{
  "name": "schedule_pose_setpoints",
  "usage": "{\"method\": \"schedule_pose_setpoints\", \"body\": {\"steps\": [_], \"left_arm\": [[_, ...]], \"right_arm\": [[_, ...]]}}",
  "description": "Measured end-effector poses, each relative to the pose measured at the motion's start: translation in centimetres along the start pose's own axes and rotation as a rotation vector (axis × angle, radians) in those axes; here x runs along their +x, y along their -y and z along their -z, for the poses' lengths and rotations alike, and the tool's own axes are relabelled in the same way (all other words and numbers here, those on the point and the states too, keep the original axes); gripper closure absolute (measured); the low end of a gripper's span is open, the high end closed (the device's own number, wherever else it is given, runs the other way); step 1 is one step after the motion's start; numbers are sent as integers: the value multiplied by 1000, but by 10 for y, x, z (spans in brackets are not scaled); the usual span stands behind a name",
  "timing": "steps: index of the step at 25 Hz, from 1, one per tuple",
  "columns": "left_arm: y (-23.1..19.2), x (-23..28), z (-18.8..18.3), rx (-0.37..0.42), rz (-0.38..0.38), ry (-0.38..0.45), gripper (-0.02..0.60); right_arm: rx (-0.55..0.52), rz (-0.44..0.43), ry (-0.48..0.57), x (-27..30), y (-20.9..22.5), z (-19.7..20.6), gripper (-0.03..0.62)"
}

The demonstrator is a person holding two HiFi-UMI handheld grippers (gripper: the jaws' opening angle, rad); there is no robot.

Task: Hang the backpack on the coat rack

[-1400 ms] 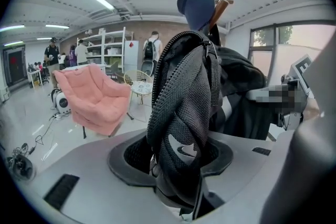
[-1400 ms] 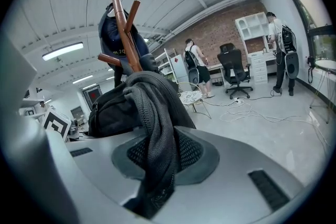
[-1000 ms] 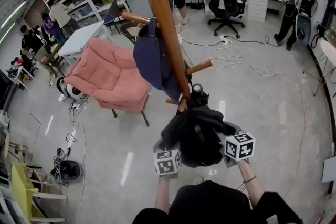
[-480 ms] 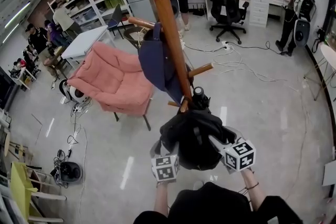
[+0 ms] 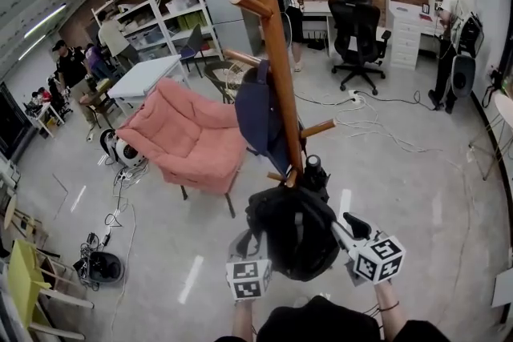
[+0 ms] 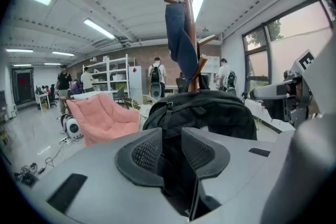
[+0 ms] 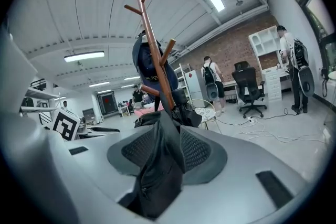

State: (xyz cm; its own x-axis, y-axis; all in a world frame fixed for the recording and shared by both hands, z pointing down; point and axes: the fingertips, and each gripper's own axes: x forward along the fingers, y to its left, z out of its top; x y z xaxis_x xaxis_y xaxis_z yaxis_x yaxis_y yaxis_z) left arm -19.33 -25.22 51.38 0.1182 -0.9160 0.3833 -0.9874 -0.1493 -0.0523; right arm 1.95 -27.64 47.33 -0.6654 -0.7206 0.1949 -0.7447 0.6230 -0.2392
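The black backpack [image 5: 292, 232] was held off the floor against the lower part of the wooden coat rack [image 5: 276, 68], with its top just under one of the lowest short pegs and its body hanging in front of the post. The person carried it from below and behind with both grippers.

The left gripper [image 6: 173, 152] had just been closing. Its two mesh pads stood close together, and dark backpack fabric filled the narrow gap between them, pinched there. The right gripper [image 7: 168, 150] had also just been closing. It pinched a thick fold of the backpack's black fabric, with a zip line showing on it, and that fold rose up between its pads.

The only markings to be made out were the black-and-white square patterns on the cube of each gripper, at the left [image 5: 248, 279] and the right [image 5: 377, 259]. They were codes, not words.

A navy bag [image 5: 256, 120] hung from a higher peg on the far side of the post. Pale print near its top was too small to read.

On the floor behind the rack sat a pink armchair [image 5: 192, 140], with white shelving [image 5: 172, 0] farther back by the brick wall. A black office chair [image 5: 357, 32] stood to the right, and loose white cables [image 5: 377, 120] lay across the floor near it. Several people stood along the far edges of the room.
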Motion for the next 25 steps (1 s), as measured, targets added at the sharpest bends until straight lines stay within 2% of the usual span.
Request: {"method": "schedule_pose_setpoints", "body": {"steps": [5, 8, 18, 25], "left_arm": [[2, -17, -17, -10, 2, 46, 511], [7, -28, -28, -2, 18, 72, 532], [-6, -64, -52, -57, 23, 194, 561], [-12, -80, -63, -45, 6, 241, 565]], "right_arm": [[-22, 31, 26, -11, 4, -15, 530], [-26, 50, 52, -20, 7, -28, 556], [-18, 63, 126, -40, 13, -57, 576], [-50, 54, 147, -52, 12, -67, 580]]}}
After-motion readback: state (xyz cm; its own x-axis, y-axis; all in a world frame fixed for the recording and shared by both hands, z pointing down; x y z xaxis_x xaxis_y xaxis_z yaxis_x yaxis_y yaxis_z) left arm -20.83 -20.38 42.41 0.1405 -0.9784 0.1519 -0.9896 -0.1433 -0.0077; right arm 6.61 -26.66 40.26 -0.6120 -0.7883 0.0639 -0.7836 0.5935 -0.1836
